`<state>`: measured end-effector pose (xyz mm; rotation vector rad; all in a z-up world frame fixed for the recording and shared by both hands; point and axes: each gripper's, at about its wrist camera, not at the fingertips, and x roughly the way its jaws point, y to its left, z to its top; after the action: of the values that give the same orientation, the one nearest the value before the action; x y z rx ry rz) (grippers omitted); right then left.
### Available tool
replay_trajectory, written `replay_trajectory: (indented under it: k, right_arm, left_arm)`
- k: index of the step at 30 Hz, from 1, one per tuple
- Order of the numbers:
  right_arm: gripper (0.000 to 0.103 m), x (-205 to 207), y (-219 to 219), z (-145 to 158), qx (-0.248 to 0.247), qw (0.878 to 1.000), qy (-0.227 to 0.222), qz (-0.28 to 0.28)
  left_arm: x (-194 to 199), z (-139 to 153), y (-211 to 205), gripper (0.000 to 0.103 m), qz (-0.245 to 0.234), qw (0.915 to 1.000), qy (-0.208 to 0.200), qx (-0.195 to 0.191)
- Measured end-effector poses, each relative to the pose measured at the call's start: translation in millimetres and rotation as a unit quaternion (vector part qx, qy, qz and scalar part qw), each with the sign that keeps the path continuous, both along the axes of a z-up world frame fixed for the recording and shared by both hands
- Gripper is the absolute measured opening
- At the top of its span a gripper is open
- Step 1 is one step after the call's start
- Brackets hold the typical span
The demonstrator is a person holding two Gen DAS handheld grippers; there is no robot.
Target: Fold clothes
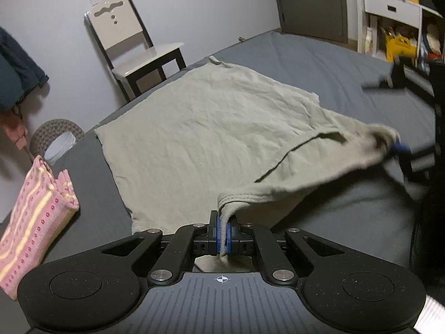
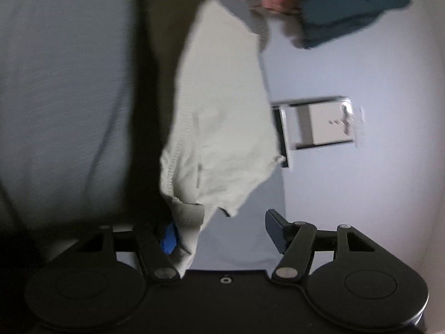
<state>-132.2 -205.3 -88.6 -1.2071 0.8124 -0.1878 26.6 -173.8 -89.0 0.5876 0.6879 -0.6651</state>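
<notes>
A pale green garment [image 1: 194, 128] lies mostly flat on the grey bed [image 1: 333, 64]. Its near edge is lifted off the sheet. My left gripper [image 1: 222, 222] is shut on the ribbed hem at the near corner. At the right, blurred by motion, the right gripper [image 1: 397, 146] is at the garment's other raised corner. In the right wrist view the garment [image 2: 219, 111] hangs down the middle. There my right gripper [image 2: 221, 225] stands open with its jaws wide apart. Cloth drapes over its left finger [image 2: 168, 239] only.
A folded pink patterned cloth [image 1: 33, 217] lies at the bed's left edge. Beyond the bed stand a small chair [image 1: 139, 47], a woven basket [image 1: 58, 139] and a white shelf [image 1: 395, 16] full of things. Dark clothing [image 1: 16, 72] hangs on the left wall.
</notes>
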Motion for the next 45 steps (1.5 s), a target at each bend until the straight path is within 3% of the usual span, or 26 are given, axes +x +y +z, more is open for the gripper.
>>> replay_trajectory:
  k: [4, 8, 11, 13, 14, 15, 17, 21, 24, 28, 29, 33, 38, 42, 45]
  right_arm:
    - [0.062, 10.5, -12.9, 20.0, 0.058, 0.997, -0.002, -0.042]
    - [0.069, 14.5, -29.6, 46.6, 0.107, 0.991, -0.029, -0.069]
    - [0.068, 13.3, -40.0, 53.1, 0.15, 0.987, 0.006, -0.059]
    - [0.058, 11.4, -41.9, 45.7, 0.144, 0.988, 0.044, -0.044]
    - [0.043, 9.7, -41.3, 40.2, 0.131, 0.989, 0.058, -0.031]
    - [0.036, 7.5, -40.3, 34.7, 0.118, 0.991, 0.067, -0.017]
    - [0.031, 2.9, -37.8, 24.5, 0.095, 0.992, 0.079, 0.005]
    - [0.005, -5.0, -36.4, 16.2, 0.08, 0.992, 0.089, 0.031]
    - [0.004, -12.5, -34.3, 25.3, 0.092, 0.991, 0.077, 0.051]
    - [0.003, -25.8, -30.6, 46.4, 0.103, 0.989, 0.067, 0.087]
    - [0.003, -30.9, -28.7, 50.5, 0.094, 0.988, 0.069, 0.101]
    - [0.003, -52.0, -21.6, 65.4, 0.063, 0.984, 0.077, 0.147]
    - [0.003, -70.4, -13.3, 78.4, 0.059, 0.976, 0.102, 0.184]
    - [0.003, -74.0, -11.7, 69.2, 0.046, 0.976, 0.113, 0.183]
    - [0.003, -62.6, -15.3, 66.4, 0.055, 0.98, 0.105, 0.16]
  left_arm:
    - [-2.8, -2.0, 1.2, 0.004, -0.004, 1.0, -0.002, 0.005]
    - [-5.1, -3.5, 1.4, 0.004, -0.007, 0.9999, -0.006, 0.008]
    - [-7.8, -5.1, 0.0, 0.004, -0.012, 0.9998, -0.009, 0.014]
    - [-11.8, -6.6, -1.3, 0.004, -0.022, 0.9993, -0.018, 0.023]
    - [-15.2, -7.6, -2.1, 0.004, -0.031, 0.9987, -0.026, 0.031]
    - [-18.6, -8.5, -2.9, 0.004, -0.04, 0.9978, -0.033, 0.04]
    - [-25.4, -10.5, -4.6, 0.004, -0.058, 0.9955, -0.049, 0.056]
    - [-39.0, -14.4, -7.9, 0.004, -0.094, 0.9883, -0.081, 0.089]
    - [-49.2, -17.3, -10.3, 0.004, -0.12, 0.9806, -0.105, 0.114]
    - [-76.9, -19.1, -5.5, 0.004, -0.192, 0.9572, -0.154, 0.152]
    - [-82.2, -16.0, -2.0, 0.004, -0.2, 0.9547, -0.161, 0.151]
    - [-101.0, 1.7, 13.5, 0.004, -0.222, 0.948, -0.179, 0.141]
    - [-126.6, 25.2, 30.1, 0.004, -0.263, 0.9366, -0.178, 0.147]
    - [-128.5, 20.1, 32.9, 0.004, -0.262, 0.9339, -0.167, 0.177]
    - [-124.4, 8.6, 21.4, 0.005, -0.257, 0.9371, -0.138, 0.192]
